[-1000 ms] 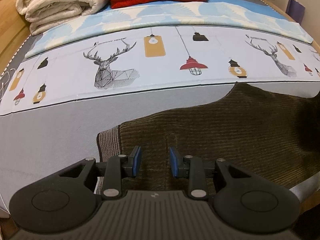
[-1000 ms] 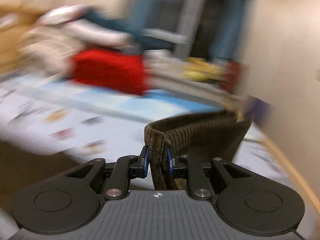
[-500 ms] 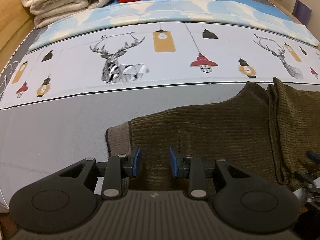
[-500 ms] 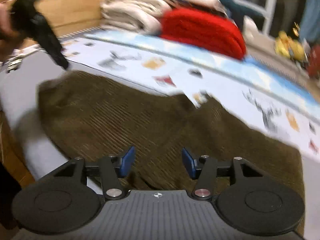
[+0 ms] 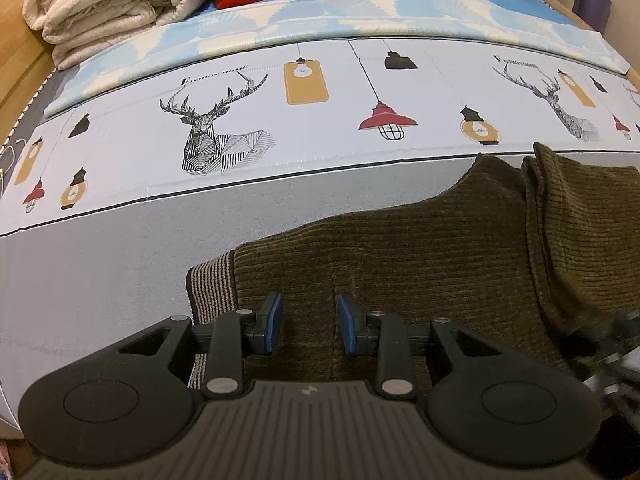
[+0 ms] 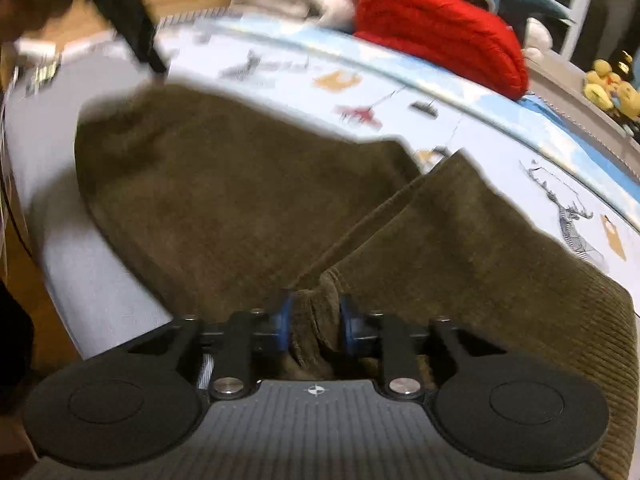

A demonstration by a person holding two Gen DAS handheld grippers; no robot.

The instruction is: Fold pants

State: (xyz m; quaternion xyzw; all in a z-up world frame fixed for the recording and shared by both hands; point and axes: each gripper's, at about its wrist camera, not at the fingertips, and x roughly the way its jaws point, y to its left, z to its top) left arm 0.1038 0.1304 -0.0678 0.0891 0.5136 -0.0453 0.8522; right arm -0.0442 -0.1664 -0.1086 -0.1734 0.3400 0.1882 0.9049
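- The olive-brown corduroy pants (image 5: 420, 264) are laid on the lamp-and-deer printed bed sheet (image 5: 320, 92)
- The left gripper (image 5: 309, 323) is held apart over the pants
- A fold of the pants is clamped in the right gripper (image 6: 315, 326)

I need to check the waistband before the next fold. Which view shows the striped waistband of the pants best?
The left wrist view: the striped waistband lies sharp and unobstructed at the near-left edge of the pants, just left of the open left tongs. The right wrist view is motion-blurred; that end of the pants shows no stripes.
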